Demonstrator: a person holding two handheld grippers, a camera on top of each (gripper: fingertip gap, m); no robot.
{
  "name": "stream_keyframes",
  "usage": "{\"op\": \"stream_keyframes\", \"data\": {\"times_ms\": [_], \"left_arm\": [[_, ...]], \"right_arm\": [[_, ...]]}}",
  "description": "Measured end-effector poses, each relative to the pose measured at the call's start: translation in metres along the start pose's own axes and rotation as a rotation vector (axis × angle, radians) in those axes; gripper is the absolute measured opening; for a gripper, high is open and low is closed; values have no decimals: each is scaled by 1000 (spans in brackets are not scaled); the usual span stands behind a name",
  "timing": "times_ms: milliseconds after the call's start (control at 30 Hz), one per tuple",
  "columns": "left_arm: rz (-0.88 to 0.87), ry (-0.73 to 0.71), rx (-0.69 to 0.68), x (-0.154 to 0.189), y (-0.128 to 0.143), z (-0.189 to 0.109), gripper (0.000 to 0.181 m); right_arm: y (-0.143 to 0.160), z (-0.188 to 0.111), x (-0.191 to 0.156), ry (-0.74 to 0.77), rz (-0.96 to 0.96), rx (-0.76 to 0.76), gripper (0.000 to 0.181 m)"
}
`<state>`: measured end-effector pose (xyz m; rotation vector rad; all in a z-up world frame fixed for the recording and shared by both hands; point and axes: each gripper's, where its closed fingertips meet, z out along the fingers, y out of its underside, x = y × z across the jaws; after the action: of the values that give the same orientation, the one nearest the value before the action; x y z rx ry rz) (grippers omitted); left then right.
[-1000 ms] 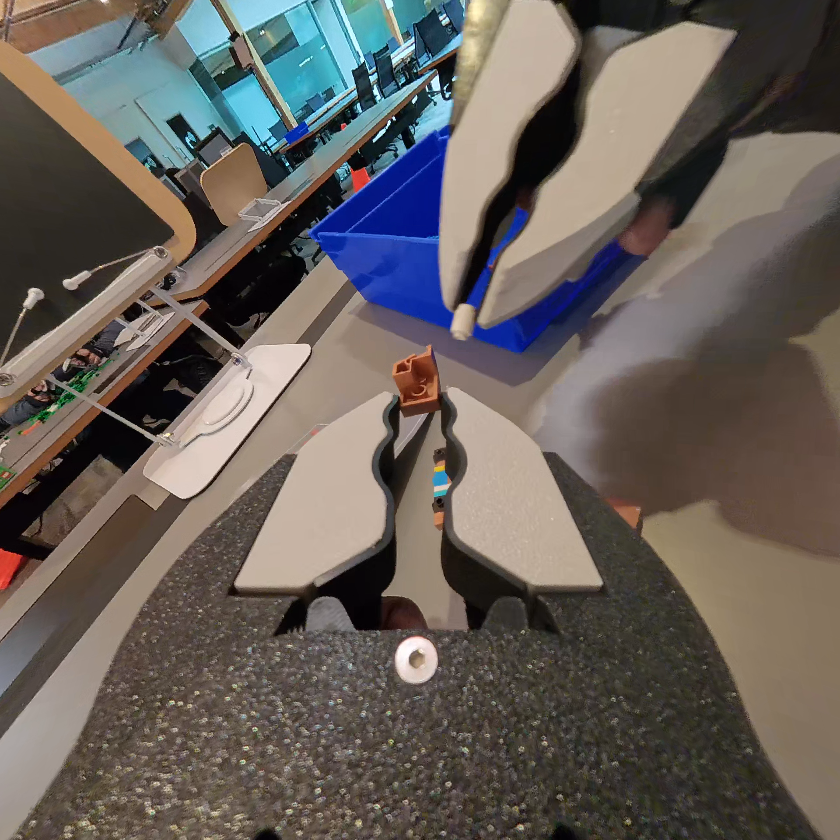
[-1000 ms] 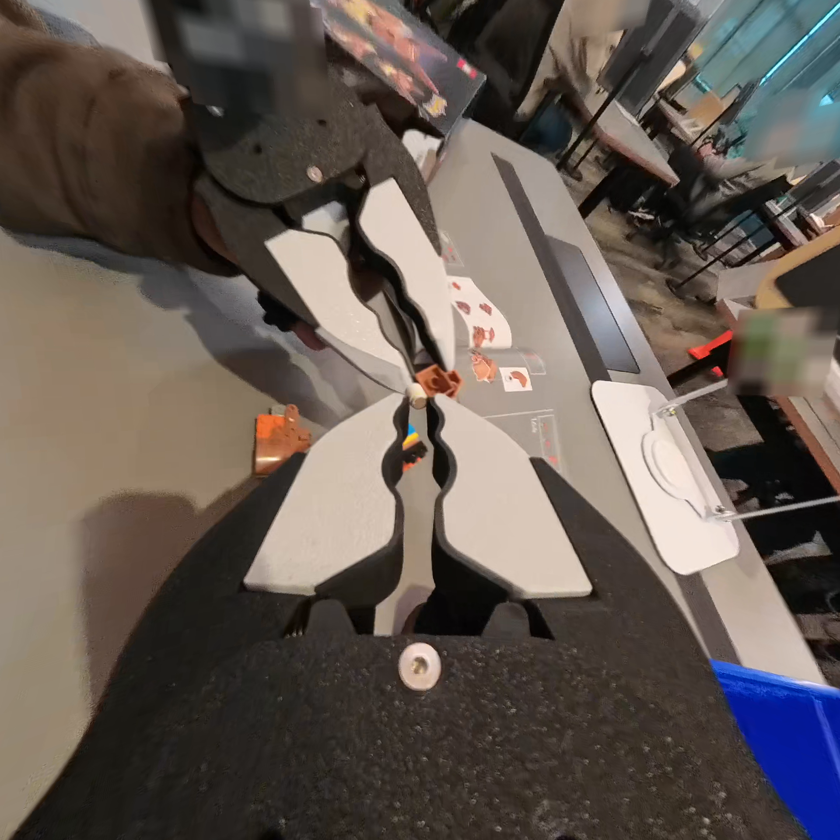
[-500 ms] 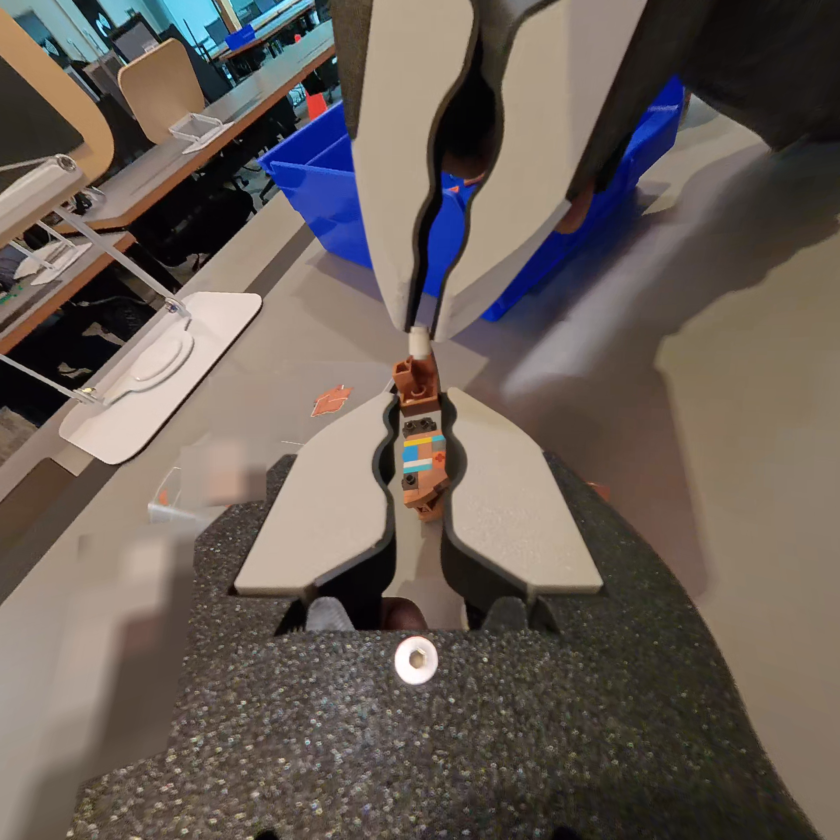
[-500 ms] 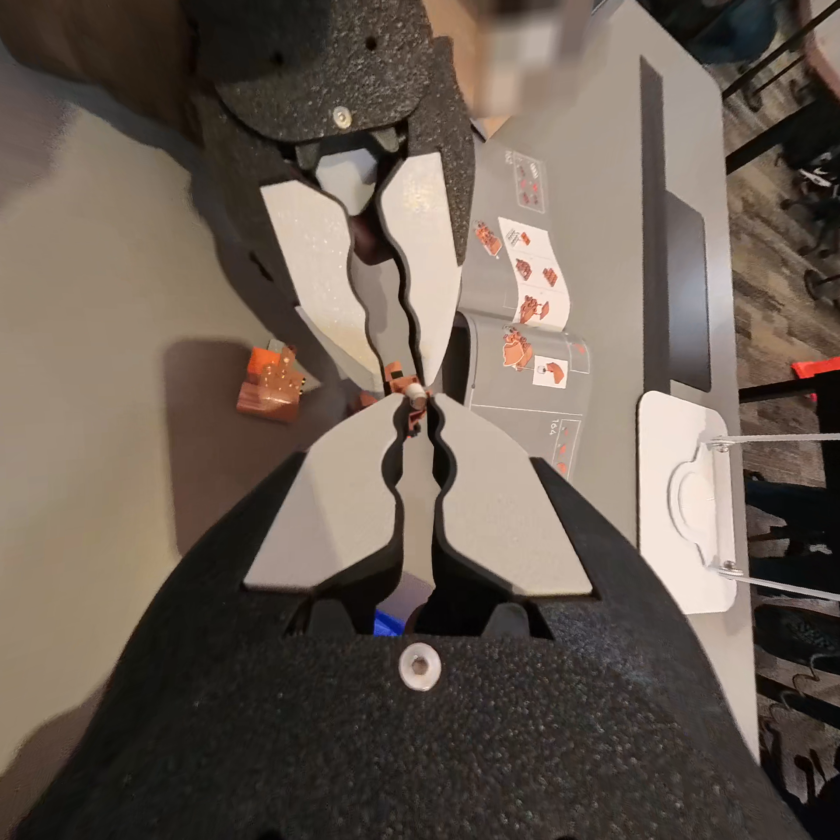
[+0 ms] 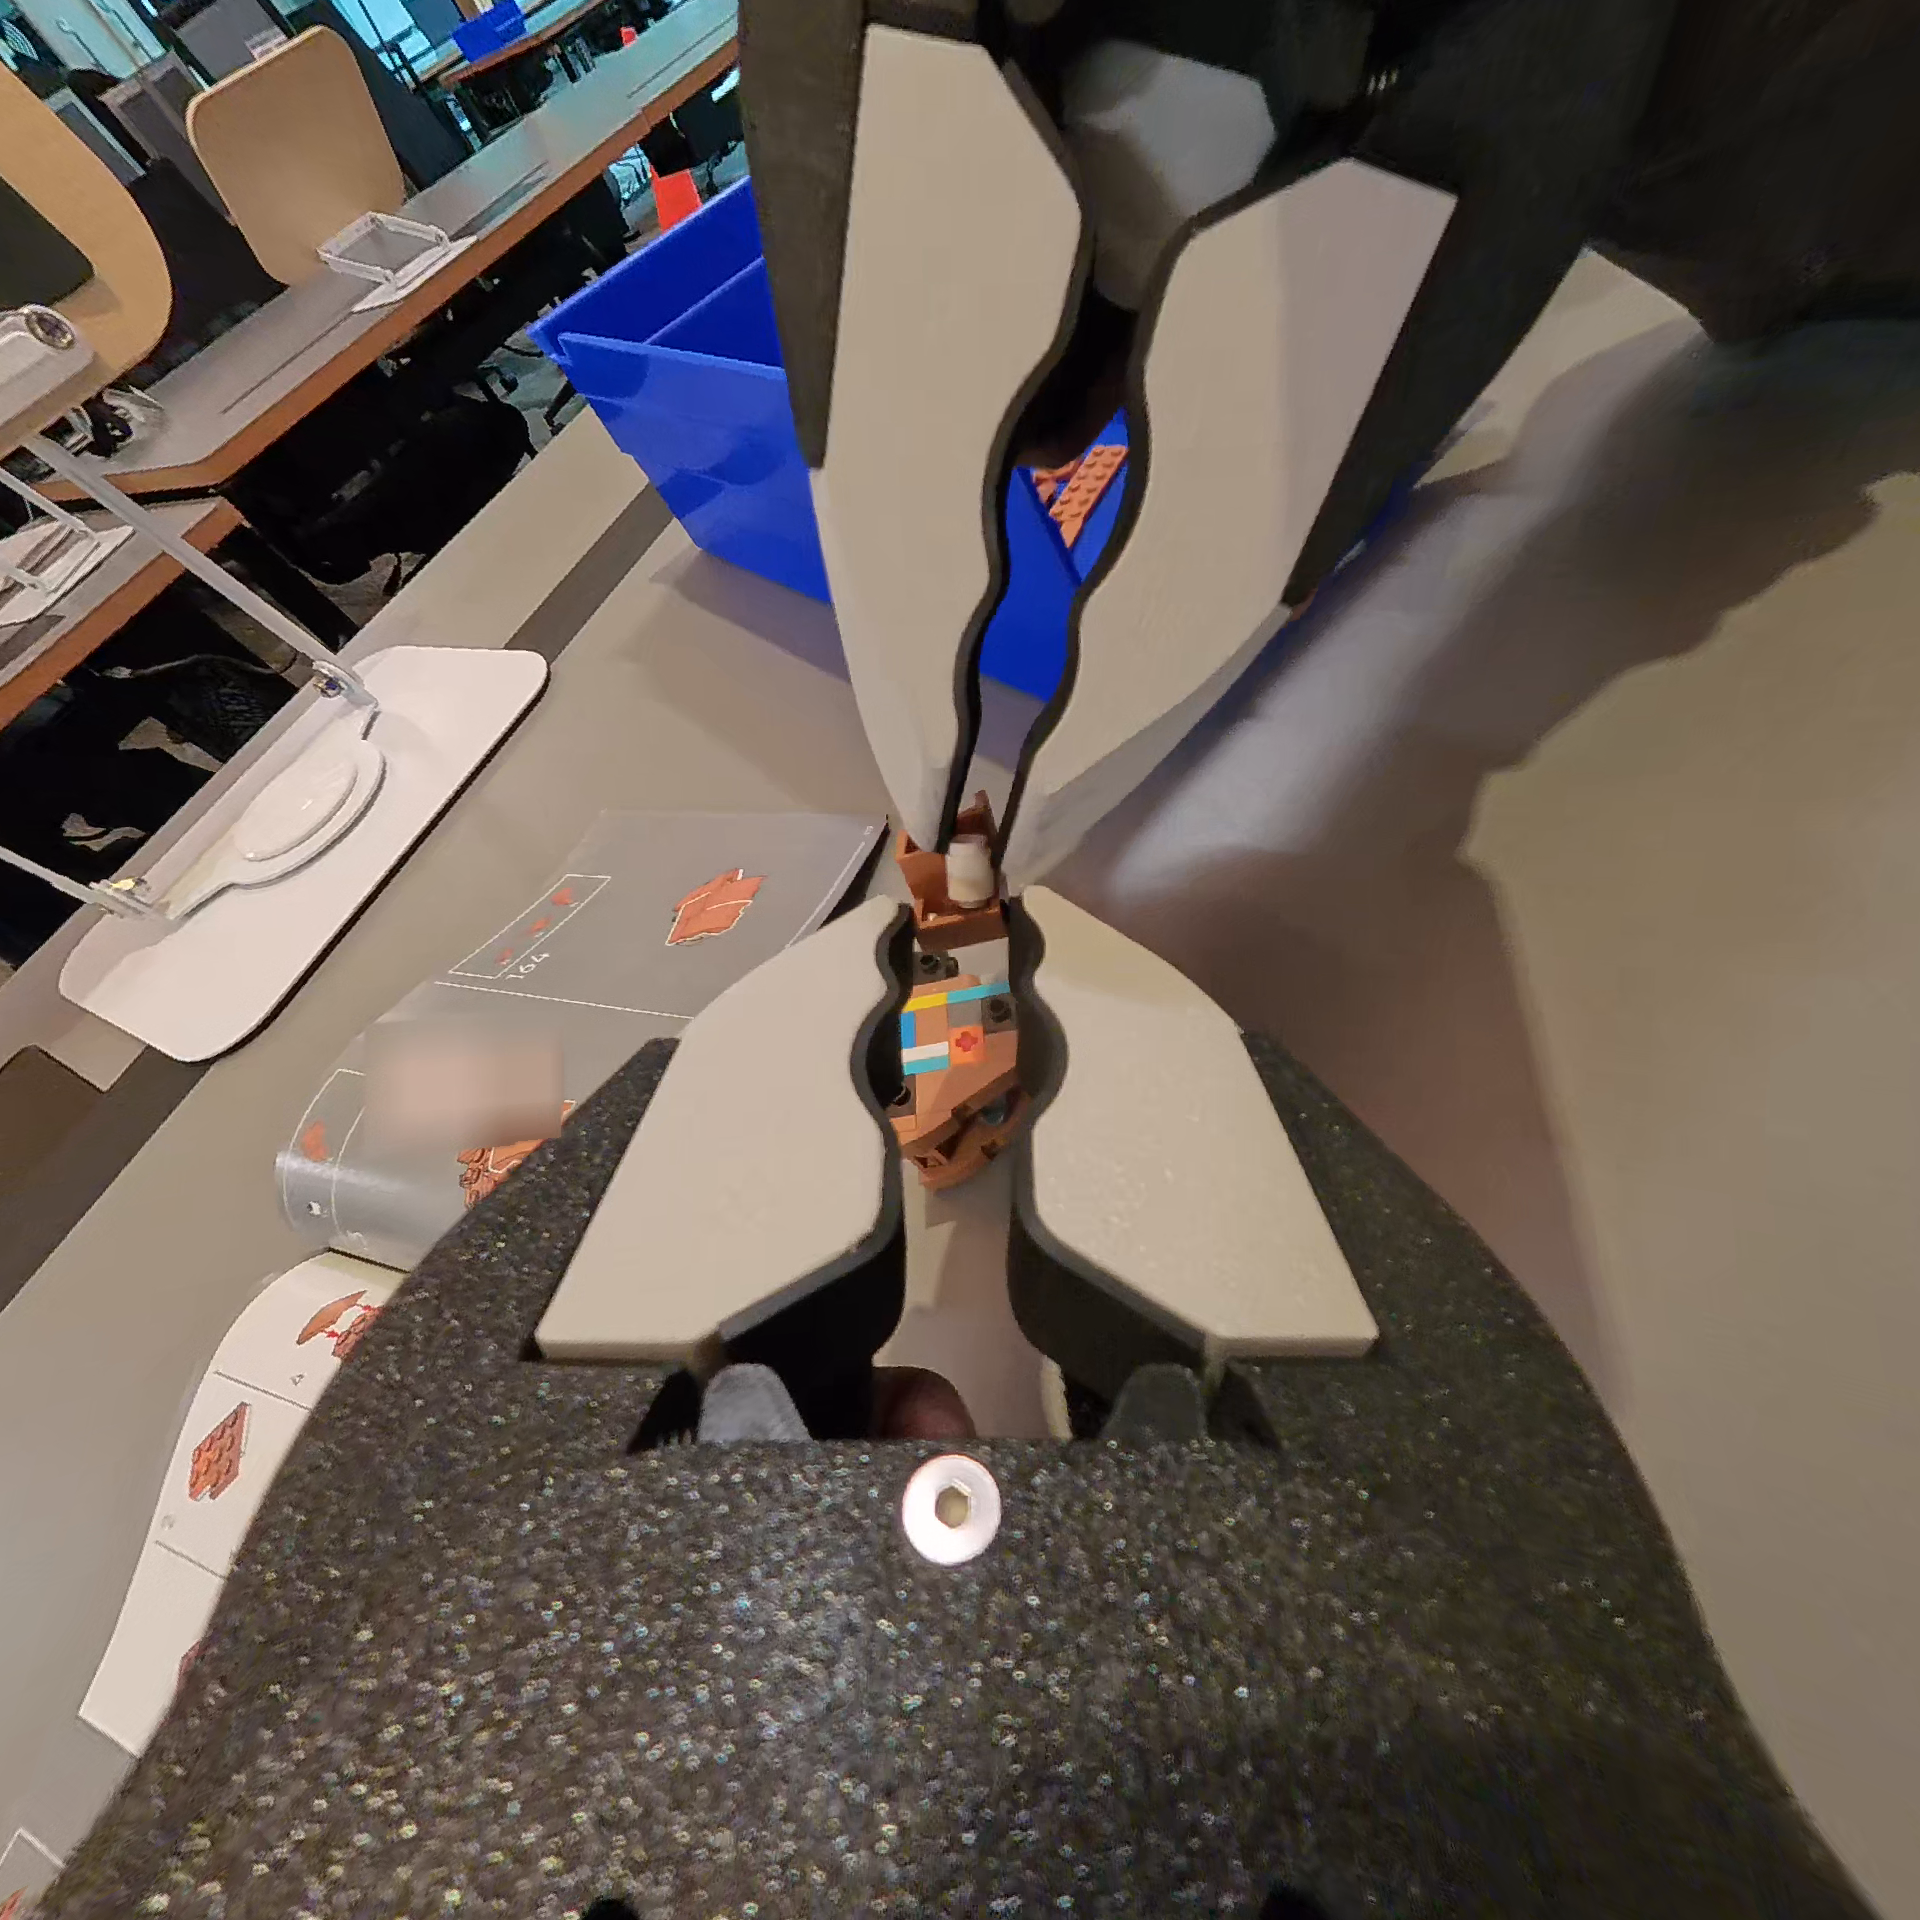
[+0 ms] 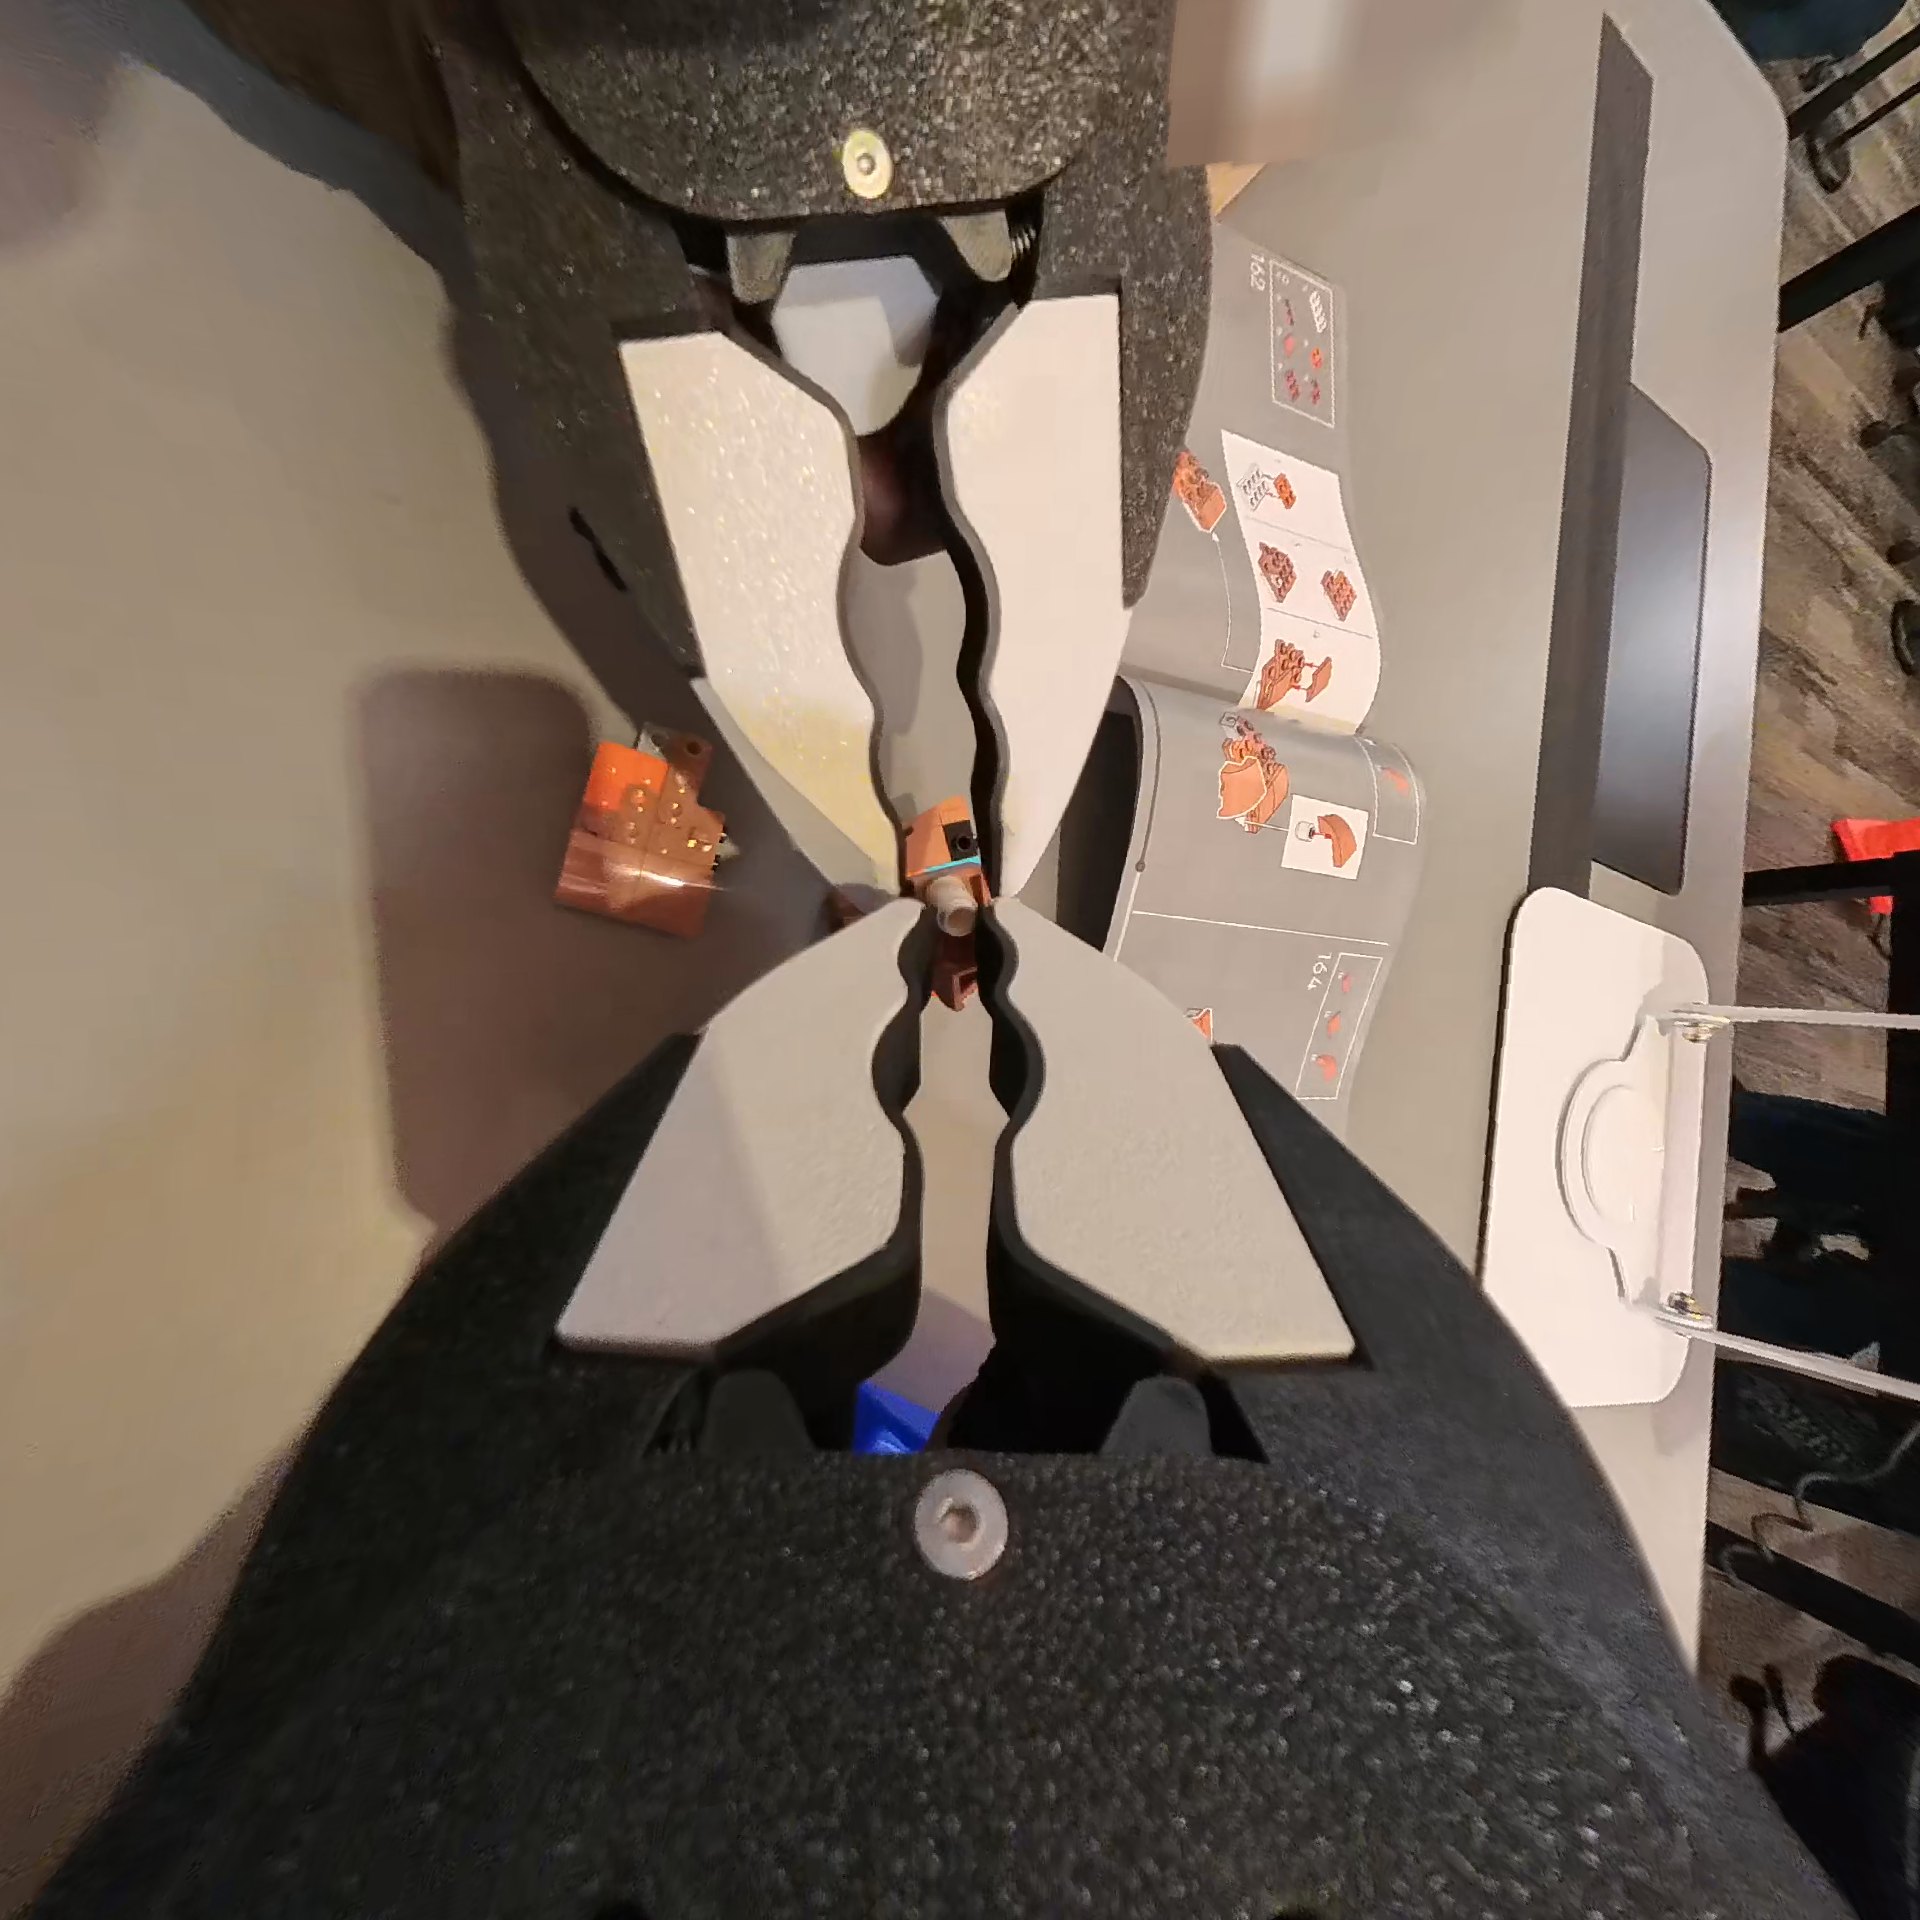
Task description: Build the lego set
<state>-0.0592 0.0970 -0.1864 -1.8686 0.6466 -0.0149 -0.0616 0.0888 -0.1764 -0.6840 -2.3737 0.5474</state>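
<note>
So the main thing here is a small brown lego assembly (image 5: 956,1049), mostly reddish-brown bricks with a little patch of yellow, light blue, white and grey tiles on the face toward the left wrist camera, plus a tiny red cross-shaped bit and a couple of black studs. It gets lumpy and angular at the lower end, and at the far end there's a squarish brown brick with an upright back.

The left gripper (image 5: 958,914) is closed down on that assembly, holding it up off the table (image 5: 1662,1039). The build sits lengthwise in the gap between the two grey fingers, its coloured patch in the wider scalloped part and its far end poking out past the fingertips.

The right gripper (image 6: 951,920) comes in from the opposite side, tip to tip with the left one. Its jaws are nearly together and pinch a tiny white round piece (image 5: 966,871) right at the tips. That piece is pressed against the far brown brick of the assembly; whether it's fully seated can't be told.

Lying around: an open instruction booklet (image 6: 1278,831) on the table under the grippers, a second orange-brown lego chunk (image 6: 644,831) well off to the side, a blue bin (image 5: 686,416) behind, and a white stand base (image 6: 1590,1143) at the table edge.
</note>
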Motion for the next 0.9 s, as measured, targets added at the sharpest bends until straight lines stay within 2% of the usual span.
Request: {"op": "stream_keyframes", "data": {"times_ms": [433,900], "left_arm": [[0,19,-16,3,2,2,17],[-44,40,3,3,1,0,17]], "right_arm": [[4,2,-3,9,-44,-39,7],[3,0,-2,12,-50,-14,9]]}}
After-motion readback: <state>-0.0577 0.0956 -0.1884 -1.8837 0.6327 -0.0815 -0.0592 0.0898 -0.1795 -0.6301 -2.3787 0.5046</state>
